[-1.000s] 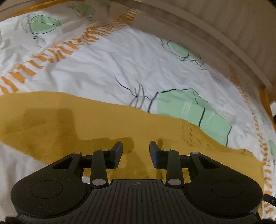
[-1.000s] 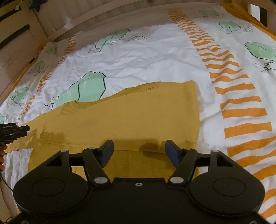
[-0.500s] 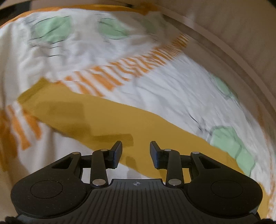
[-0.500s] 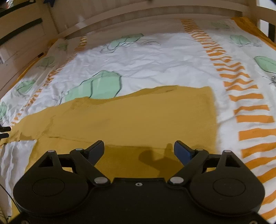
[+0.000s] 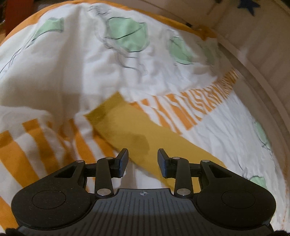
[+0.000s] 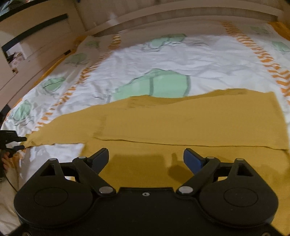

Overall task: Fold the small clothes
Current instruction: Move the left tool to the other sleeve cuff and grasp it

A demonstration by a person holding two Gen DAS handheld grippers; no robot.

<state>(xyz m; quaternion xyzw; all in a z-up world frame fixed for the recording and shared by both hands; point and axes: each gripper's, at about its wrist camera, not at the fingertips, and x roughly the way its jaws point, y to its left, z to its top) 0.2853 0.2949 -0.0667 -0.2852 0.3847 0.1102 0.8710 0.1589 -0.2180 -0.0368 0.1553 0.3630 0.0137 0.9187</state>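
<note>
A mustard-yellow knit garment [image 6: 190, 125] lies flat on the bed, with one part folded over along a straight edge. Its long sleeve [image 5: 143, 134] runs across the left wrist view to a cuff end at the upper left. My left gripper [image 5: 142, 159] is open and empty, just above the sleeve near its cuff. My right gripper [image 6: 145, 157] is wide open and empty, low over the garment's body. The left gripper's fingers also show at the far left of the right wrist view [image 6: 17, 139], at the sleeve tip.
The bed cover [image 6: 163, 54] is white with green leaf prints and orange stripes. A pale wooden bed rail [image 6: 163, 14] runs along the far side. A bunched fold of the cover [image 5: 54, 72] rises beyond the cuff.
My left gripper has swung left along the sleeve to its cuff end. My right gripper has opened wider and drawn back a little over the garment.
</note>
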